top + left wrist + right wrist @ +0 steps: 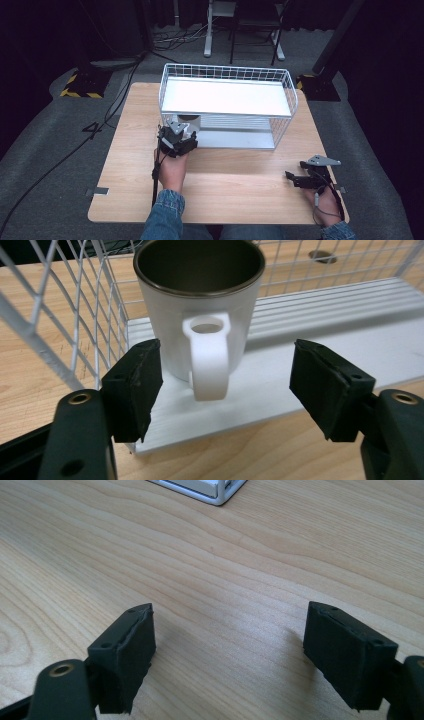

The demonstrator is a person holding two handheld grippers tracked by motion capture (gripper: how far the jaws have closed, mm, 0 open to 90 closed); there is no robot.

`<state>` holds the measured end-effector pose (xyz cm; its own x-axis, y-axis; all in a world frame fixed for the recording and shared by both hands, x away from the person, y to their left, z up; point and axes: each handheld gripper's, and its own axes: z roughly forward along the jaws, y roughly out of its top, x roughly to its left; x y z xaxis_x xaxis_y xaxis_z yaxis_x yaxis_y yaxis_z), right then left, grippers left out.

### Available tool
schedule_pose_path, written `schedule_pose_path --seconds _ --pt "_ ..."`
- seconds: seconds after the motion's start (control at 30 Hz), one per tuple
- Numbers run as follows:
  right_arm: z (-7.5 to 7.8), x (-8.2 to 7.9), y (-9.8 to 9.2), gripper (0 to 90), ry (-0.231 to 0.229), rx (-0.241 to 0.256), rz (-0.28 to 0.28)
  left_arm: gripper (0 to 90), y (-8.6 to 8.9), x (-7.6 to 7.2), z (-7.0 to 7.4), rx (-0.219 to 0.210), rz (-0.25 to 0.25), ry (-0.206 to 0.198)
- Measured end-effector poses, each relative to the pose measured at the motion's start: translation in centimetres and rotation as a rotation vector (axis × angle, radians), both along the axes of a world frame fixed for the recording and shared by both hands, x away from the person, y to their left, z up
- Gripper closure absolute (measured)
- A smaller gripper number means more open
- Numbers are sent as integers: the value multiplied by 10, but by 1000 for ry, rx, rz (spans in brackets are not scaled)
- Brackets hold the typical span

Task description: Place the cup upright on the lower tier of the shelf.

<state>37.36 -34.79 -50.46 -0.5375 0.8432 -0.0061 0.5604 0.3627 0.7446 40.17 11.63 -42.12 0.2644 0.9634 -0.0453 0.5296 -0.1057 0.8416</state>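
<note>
A white mug (pixel 200 315) with a dark metal inside stands upright on the lower white shelf (pixel 320 340) of a white wire rack (pixel 227 100), near its front left corner. Its handle (pixel 210 357) points at me. My left gripper (pixel 226 374) is open, one jaw on each side of the handle, neither touching it. From above, the left gripper (pixel 178 134) sits at the rack's front left opening, with the mug (pixel 190 120) just beyond it. My right gripper (pixel 230 630) is open and holds nothing. It hovers low over the bare wood by the table's front right edge (pixel 294 179).
The rack has a flat white top shelf (pixel 225 96) above the mug, and wire walls (pixel 75 315) close on the mug's left. A corner of the rack's base (pixel 212 491) lies ahead of the right gripper. The wooden table (pixel 235 190) reaches to the front edge.
</note>
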Motion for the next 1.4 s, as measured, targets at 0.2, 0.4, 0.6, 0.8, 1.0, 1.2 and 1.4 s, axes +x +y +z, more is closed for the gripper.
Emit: schedule_pose_path --seconds 0.2,0.4,0.6,0.8,1.0,1.2,1.4 --pt "0 0 0 210 1 0 0 233 4 -19 13 -25 -34 -33" --pt "0 0 0 210 0 0 0 225 7 -35 19 -27 -69 -42" --pt "0 0 0 210 0 0 0 174 20 -51 21 -23 -105 -28" --pt "0 0 0 210 0 0 0 161 29 -60 20 -16 -141 -24" --pt "0 0 0 210 0 0 0 161 37 -70 13 4 -199 -28" --pt "0 0 0 210 0 0 0 159 50 -79 5 0 -214 -7" --pt "0 0 0 210 0 0 0 155 67 -88 -3 18 -236 38"
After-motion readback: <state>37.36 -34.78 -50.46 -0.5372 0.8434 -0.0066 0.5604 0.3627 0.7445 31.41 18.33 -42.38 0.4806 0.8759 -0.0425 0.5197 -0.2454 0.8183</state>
